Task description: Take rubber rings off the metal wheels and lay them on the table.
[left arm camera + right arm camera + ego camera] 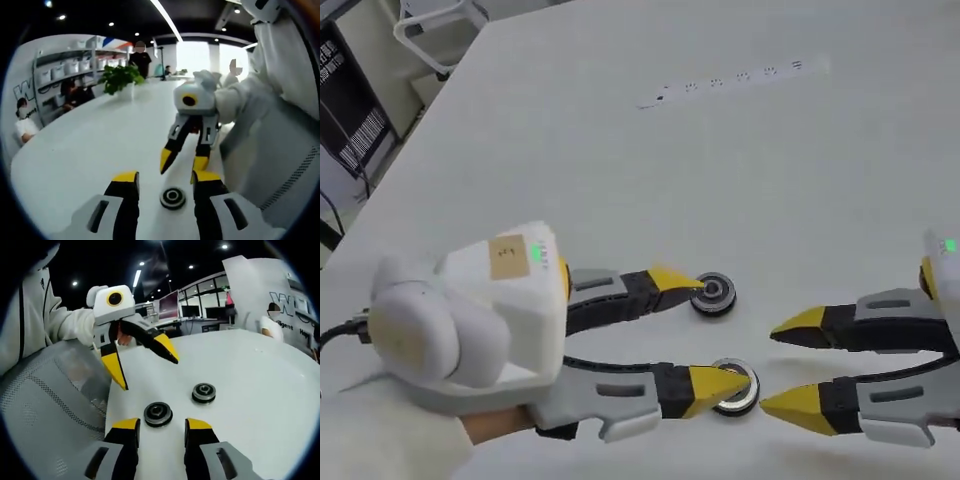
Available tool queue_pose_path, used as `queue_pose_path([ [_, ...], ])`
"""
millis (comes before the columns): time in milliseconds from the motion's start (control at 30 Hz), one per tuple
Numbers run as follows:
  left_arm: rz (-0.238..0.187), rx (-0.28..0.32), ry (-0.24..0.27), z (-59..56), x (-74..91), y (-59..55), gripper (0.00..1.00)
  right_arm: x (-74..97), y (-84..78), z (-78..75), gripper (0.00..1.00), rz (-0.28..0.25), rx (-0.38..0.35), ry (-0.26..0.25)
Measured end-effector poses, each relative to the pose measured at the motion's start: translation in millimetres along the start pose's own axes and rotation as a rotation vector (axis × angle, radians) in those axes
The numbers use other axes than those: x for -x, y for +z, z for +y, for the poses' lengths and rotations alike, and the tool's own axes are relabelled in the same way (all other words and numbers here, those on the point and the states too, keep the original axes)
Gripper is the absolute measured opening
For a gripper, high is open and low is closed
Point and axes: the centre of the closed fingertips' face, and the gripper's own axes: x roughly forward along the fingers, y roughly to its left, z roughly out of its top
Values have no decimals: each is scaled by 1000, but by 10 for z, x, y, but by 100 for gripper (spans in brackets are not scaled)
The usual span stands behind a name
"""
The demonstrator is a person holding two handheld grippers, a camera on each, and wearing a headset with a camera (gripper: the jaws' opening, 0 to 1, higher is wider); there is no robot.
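Observation:
Two small metal wheels lie on the white table (620, 170). The far wheel (713, 294) has a dark rubber ring around it; the near wheel (735, 388) looks silver at its rim. My left gripper (722, 335) is open, its far tip beside the far wheel and its near tip over the near wheel. The right gripper (770, 367) faces it, open, just right of the near wheel. In the left gripper view the near wheel (173, 198) sits between the open left gripper (165, 176) tips. In the right gripper view the near wheel (158, 413) lies just ahead of the right gripper (162, 424), with the far wheel (204, 392) further right.
A white power strip (735, 80) lies at the back of the table. A chair (430, 25) stands past the table's left edge. A potted plant (120, 77) stands on the far end of the table, with people beyond it.

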Motion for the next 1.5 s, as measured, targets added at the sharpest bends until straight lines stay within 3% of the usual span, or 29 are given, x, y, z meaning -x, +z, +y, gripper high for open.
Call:
queue_pose_path([
  [400, 50, -3, -24, -39, -145, -271, 27, -100, -43, 32, 26, 22, 47, 31],
  [500, 72, 5, -32, -58, -172, -382, 24, -121, -58, 32, 25, 30, 57, 37],
  [733, 99, 38, -47, -109, -208, -513, 20, -148, -71, 25, 23, 34, 60, 42],
  [1300, 74, 24, -30, -91, -231, -507, 13, -168, -98, 36, 15, 54, 86, 52],
  [1467, 72, 18, -32, -98, -221, -510, 13, -149, -107, 26, 10, 67, 137, 43],
  [1500, 71, 18, -31, -101, -220, -511, 13, -143, -133, -14, 8, 87, 164, 22],
])
